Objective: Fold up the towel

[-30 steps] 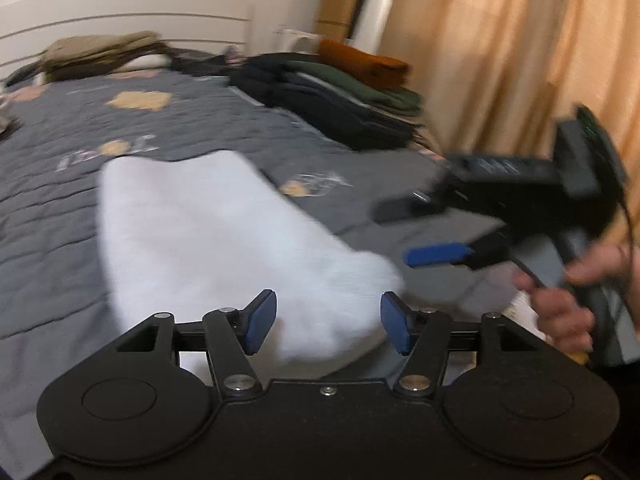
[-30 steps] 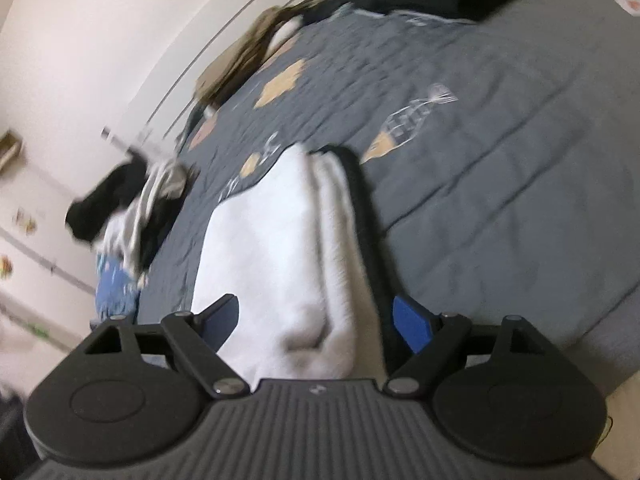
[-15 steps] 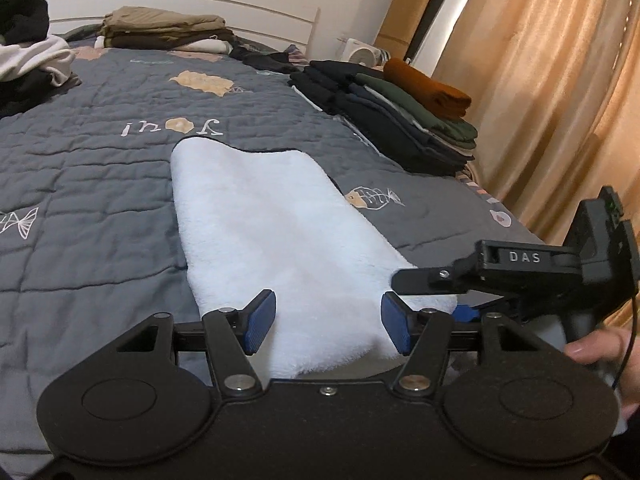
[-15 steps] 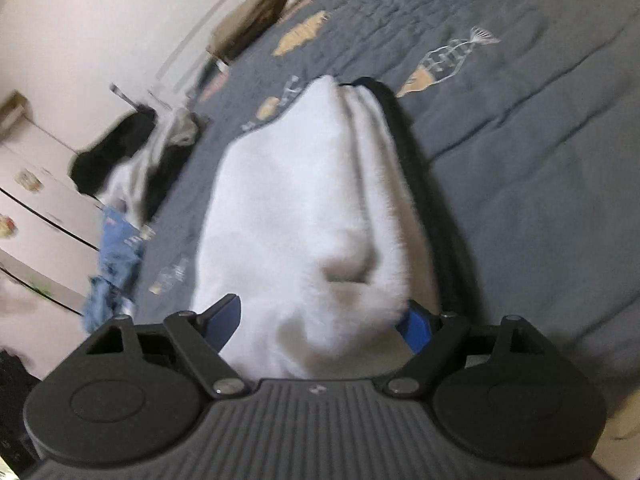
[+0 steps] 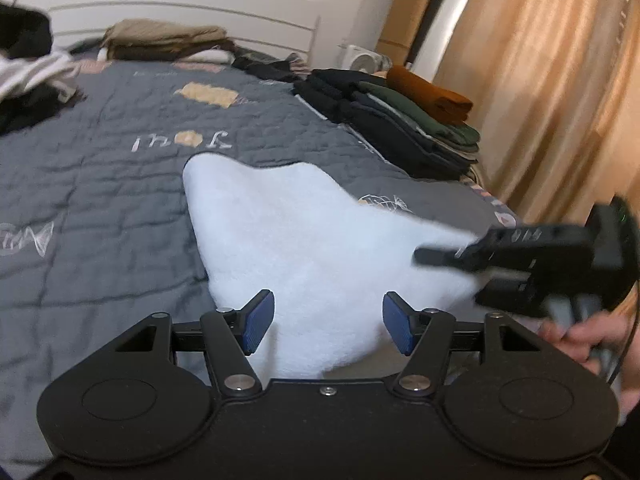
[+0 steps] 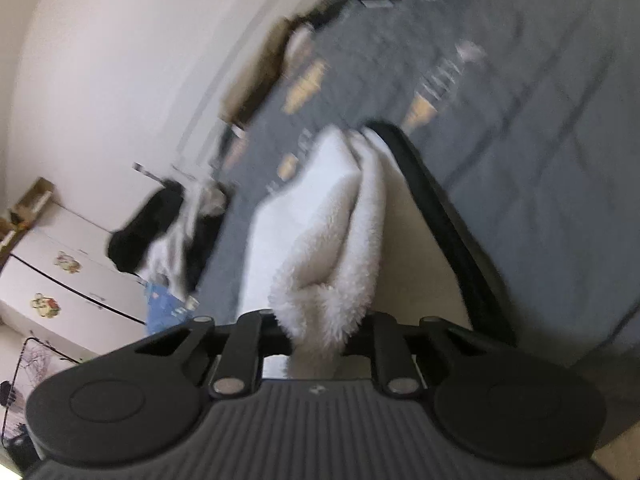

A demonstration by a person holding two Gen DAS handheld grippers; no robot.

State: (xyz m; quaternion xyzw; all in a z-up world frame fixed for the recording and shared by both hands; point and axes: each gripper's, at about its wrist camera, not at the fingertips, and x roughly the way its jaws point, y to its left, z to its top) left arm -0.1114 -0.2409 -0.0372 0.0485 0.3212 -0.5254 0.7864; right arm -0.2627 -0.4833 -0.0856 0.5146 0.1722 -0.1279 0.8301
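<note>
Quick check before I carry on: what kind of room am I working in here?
Most likely a bedroom. The white towel lies on a bed with a grey quilt and white headboard; folded clothes are stacked along it, beside long curtains.

Grey quilted bedspread [image 5: 100, 168], folded dark clothes [image 5: 392, 128] beside peach curtains [image 5: 552, 80], white headboard [image 5: 180, 20].
</note>
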